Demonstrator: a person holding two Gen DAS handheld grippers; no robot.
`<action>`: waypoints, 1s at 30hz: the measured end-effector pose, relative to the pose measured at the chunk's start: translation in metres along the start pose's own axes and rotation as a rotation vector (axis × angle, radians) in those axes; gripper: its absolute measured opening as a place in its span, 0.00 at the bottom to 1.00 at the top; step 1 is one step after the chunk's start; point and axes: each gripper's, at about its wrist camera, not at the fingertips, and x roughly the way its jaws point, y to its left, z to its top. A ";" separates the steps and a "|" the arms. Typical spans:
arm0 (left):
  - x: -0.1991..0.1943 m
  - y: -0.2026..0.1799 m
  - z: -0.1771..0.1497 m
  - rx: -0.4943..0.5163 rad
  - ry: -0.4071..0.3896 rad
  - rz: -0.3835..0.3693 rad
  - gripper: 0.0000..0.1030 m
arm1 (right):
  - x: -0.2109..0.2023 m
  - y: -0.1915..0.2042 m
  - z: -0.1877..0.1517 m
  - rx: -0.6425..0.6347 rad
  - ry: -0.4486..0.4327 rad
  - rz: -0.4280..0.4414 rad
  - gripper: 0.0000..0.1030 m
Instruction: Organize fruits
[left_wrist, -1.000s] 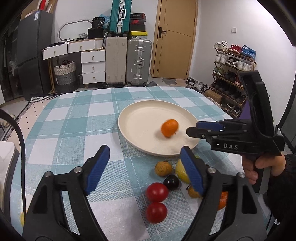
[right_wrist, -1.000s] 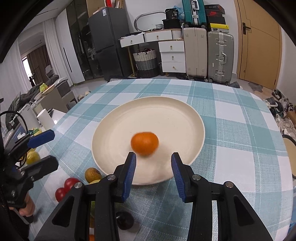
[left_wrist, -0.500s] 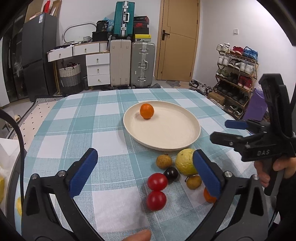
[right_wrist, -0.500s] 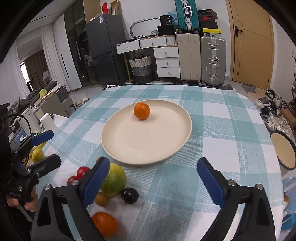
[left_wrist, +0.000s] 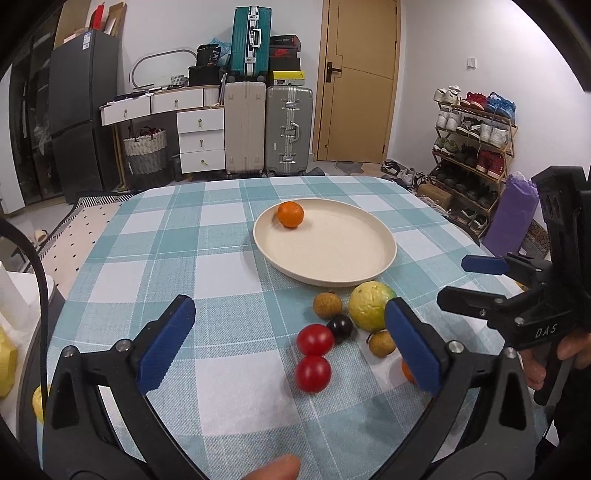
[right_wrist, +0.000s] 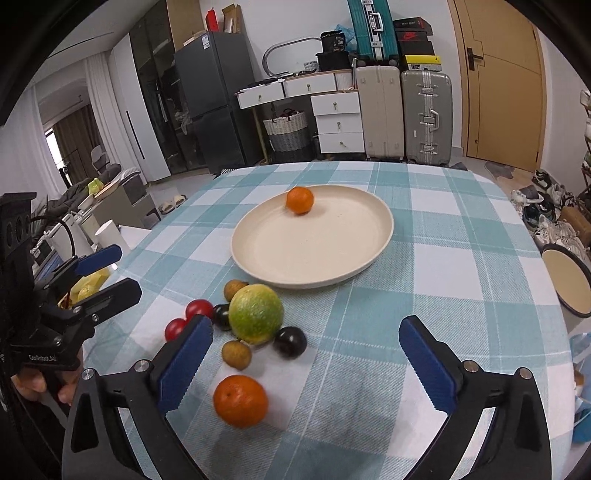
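Note:
A cream plate on the checked cloth holds one mandarin at its far rim. In front of it lie a large green-yellow fruit, two red tomatoes, dark plums, brown longans and an orange. My left gripper hovers open over the tomatoes, touching nothing. The jaws of my right gripper are opening wide. The loose fruit lies on the cloth below them, and the pads press on nothing.
The table's round edge falls away on all sides. A white round object with a dark rim sits just off the right edge. Suitcases, drawers and a shoe rack stand beyond. Yellow items lie off to the left.
Both grippers have drawn back from the plate. The right jaws went from narrow to wide, and the mandarin in front of them has rolled to the plate's far rim. The left jaws widened too.

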 end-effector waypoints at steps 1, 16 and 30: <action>-0.004 0.000 -0.001 0.003 -0.002 0.012 0.99 | -0.001 0.003 -0.003 -0.007 0.002 0.001 1.00; -0.076 0.056 -0.029 -0.092 -0.035 0.209 0.99 | -0.009 0.022 -0.022 -0.030 0.026 0.015 1.00; -0.096 0.149 -0.068 -0.257 0.012 0.366 0.99 | 0.008 0.041 -0.038 -0.081 0.077 0.040 0.99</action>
